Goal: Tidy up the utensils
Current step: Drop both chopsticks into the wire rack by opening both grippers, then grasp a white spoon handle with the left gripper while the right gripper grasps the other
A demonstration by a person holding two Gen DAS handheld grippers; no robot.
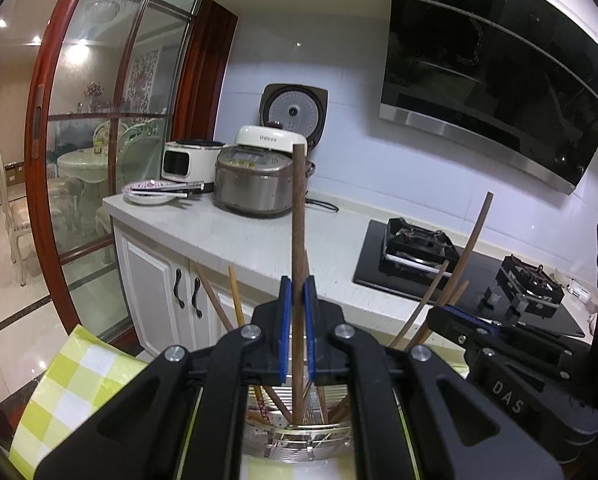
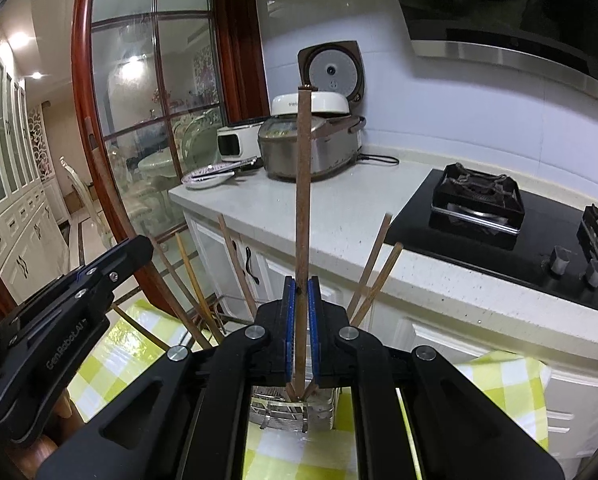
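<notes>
A: The left gripper (image 1: 297,300) has its blue pads (image 1: 285,320) pressed against a long dark-brown wooden chopstick (image 1: 298,216), which stands upright through the middle of the left wrist frame, its lower end down inside the perforated shiny steel utensil holder (image 1: 295,438) at the bottom centre.

B: And the right gripper (image 2: 302,304)?

A: Its pads pinch a brown square-section wooden chopstick (image 2: 303,184) too, upright in mid-frame, tip in the same steel holder (image 2: 293,410). Whether both grip one stick, I cannot tell.

B: So which step is this?

A: I judge it the placing step: sticks are being stood in the holder. Other loose brown chopsticks (image 1: 473,246) already lean out of it, fanning to lower left and lower right.

B: Next?

A: Probably loosening the pads so each stick drops and leans with the rest, then rising straight to avoid knocking them. The holder sits on a yellow-green checked tablecloth (image 2: 127,344); beyond, in the upper centre, a grey rice cooker (image 1: 255,184) stands on the white speckled counter (image 1: 239,236).
</notes>
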